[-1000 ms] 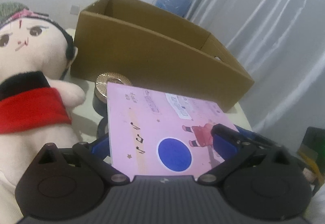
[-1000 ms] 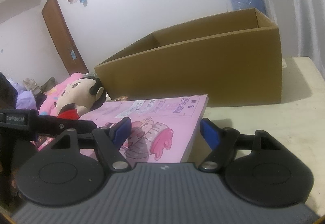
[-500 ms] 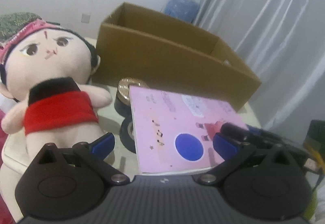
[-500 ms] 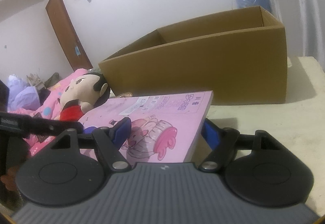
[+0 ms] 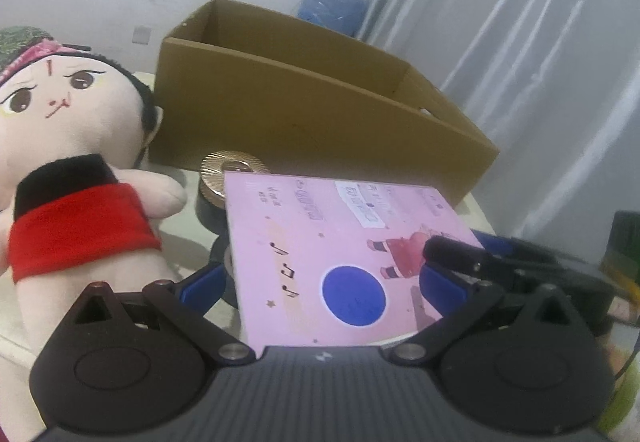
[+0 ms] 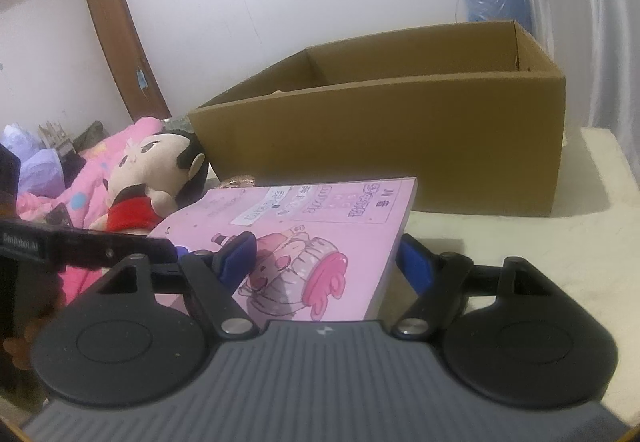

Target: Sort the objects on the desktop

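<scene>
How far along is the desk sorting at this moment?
Done: nothing visibly; no sorted item shows inside the cardboard box. In hand: the pink book sits between both tongs, left tongs and right tongs, whose jaws are opening. Left: the book, plush doll and gold-lidded jar.

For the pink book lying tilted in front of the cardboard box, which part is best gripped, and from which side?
Judging by its pose, grip the pink book at its near right corner, where the thick edge faces the right gripper and sits raised off the table. Come from the near side, jaws straddling that edge; they are opening now, and the flat cover offers no other purchase.
</scene>
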The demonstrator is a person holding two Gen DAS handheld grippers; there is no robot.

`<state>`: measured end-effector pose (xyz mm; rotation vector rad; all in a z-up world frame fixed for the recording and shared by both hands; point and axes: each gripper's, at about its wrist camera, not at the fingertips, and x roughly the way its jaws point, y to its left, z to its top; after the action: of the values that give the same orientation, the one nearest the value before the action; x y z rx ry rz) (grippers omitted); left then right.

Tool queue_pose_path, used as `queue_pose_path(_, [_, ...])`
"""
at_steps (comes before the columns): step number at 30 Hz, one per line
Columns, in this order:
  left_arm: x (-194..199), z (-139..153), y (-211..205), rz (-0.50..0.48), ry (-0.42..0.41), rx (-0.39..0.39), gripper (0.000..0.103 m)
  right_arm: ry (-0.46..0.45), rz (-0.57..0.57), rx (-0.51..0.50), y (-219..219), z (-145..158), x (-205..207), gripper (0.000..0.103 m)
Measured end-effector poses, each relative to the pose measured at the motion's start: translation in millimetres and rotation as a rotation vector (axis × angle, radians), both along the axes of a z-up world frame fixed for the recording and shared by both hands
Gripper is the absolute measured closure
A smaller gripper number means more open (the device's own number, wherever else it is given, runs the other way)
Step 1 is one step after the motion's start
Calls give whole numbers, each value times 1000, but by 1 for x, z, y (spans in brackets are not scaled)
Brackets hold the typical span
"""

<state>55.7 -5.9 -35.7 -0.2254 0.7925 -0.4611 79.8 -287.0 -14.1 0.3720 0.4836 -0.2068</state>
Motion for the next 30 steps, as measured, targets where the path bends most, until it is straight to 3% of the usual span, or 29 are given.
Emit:
queue_pose_path(10, [1, -1, 4, -35, -39, -26, 0, 29, -21, -72, -3, 24, -1, 12])
queue_pose_path(14, [1, -2, 3, -45, -56, -23, 0, 56, -39, -70, -7, 33, 0, 1])
queue_pose_path(20, [2, -3, 3, -47, -65, -26, 0, 119, -82, -107, -12, 48, 0, 1])
queue_pose_path(25, [4, -1, 5, -55, -69, -21, 0, 194, -194, -238, -7, 60, 0, 1])
queue_pose_path(30, [5, 0, 7, -70, -66, -38, 0, 239, -143, -358, 2, 68, 0, 1])
